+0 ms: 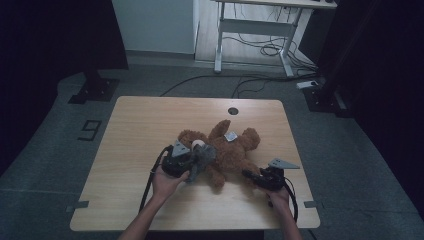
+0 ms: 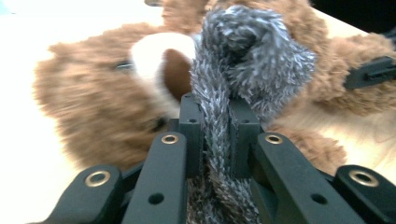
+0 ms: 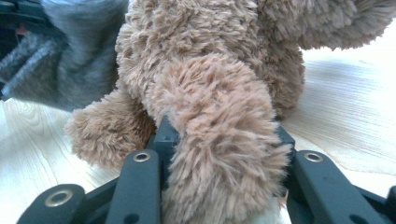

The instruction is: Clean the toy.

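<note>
- In the high view much of the grey scarf (image 1: pixel 201 159) is bunched over the teddy bear (image 1: pixel 227 150), so how far it wraps the bear's neck cannot be told.
- The left gripper view is blurred at the bear's face (image 2: pixel 154 70), and the scarf (image 2: pixel 243 70) covers part of it; the scarf's lower end runs out of frame between the jaws.
- In the right gripper view the bear's leg (image 3: pixel 219 140) hides the inner faces of the jaws, and its foot is cut off at the bottom edge.
- The left gripper (image 1: pixel 176 161) is nearly closed, its jaws pinching a strip of the scarf; the knotted bulk of the scarf sits just ahead of its tips, against the bear's face.
- The right gripper (image 1: pixel 260 177) stands partly closed, clamped on the bear's leg, with the bear's body just ahead of its tips.
- The bear lies on the wooden table (image 1: pixel 135 130) between the two grippers, touching both.
- Count: one bear, one scarf, two grippers, one hand on each, one white tag (image 1: pixel 230 135) on the bear.
</note>
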{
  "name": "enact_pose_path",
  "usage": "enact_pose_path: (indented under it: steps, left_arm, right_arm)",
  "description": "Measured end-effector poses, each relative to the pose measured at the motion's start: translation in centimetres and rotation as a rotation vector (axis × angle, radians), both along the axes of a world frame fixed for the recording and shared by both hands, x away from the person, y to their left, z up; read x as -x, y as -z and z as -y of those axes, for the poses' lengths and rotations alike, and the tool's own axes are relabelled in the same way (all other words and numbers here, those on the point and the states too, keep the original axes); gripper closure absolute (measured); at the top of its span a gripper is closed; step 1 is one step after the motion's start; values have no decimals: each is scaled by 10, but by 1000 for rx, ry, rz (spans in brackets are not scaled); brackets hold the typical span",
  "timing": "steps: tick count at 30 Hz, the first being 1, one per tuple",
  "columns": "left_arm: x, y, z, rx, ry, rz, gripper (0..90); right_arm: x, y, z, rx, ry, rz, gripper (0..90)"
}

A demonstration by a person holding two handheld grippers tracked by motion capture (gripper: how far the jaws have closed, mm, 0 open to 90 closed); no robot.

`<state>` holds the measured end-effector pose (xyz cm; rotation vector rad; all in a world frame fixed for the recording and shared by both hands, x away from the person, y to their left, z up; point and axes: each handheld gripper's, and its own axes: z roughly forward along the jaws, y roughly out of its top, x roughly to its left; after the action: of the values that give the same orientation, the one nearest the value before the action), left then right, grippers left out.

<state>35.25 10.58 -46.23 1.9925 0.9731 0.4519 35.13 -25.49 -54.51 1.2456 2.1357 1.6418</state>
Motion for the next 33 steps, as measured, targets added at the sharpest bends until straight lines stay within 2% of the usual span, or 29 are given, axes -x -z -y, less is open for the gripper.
enact_pose_path:
  steps: [2, 4, 7, 12, 15, 17, 19, 20, 22, 24, 28, 31, 33]
  left_arm:
    - [1, -4, -3, 16, -6, 6, 791]
    - [0, -8, 2, 48, 13, 5, 792]
    - [1, -13, 26, 59, 68, 10, 792]
    - [2, -17, 99, 75, 199, 5, 792]
    - [1, -10, 142, 48, 256, -13, 792]
    - [-3, 1, 161, 37, 274, -49, 791]
    - [-9, 14, 171, 16, 273, -83, 790]
    - [-12, 21, 171, 26, 269, -93, 790]
    - [-15, 28, 164, 65, 264, -126, 792]
    - [-16, 30, 153, 84, 262, -133, 796]
    - [-8, 28, 132, 64, 245, -103, 798]
    - [-3, 32, 116, 46, 233, -105, 798]
    - [1, 36, 105, 18, 229, -92, 798]
  right_arm:
    - [0, 0, 0, 0, 0, -1, 597]
    - [0, 0, 0, -3, 3, -1, 596]
    - [0, 0, 1, -5, 4, -6, 597]
    - [0, 0, 2, -9, 13, -8, 597]
    - [1, 0, 2, -15, 18, -9, 597]
    - [1, 0, 4, -13, 16, -12, 597]
    - [1, 0, 3, -19, 15, -13, 600]
    - [1, 0, 3, -16, 15, -10, 604]
    - [1, 1, 1, 34, 19, -16, 605]
    - [0, 3, 1, 28, 12, -25, 607]
    - [1, 1, 3, 5, 2, -13, 614]
    - [2, 0, 3, -6, 3, -13, 614]
    - [2, -2, 3, -7, 8, -6, 614]
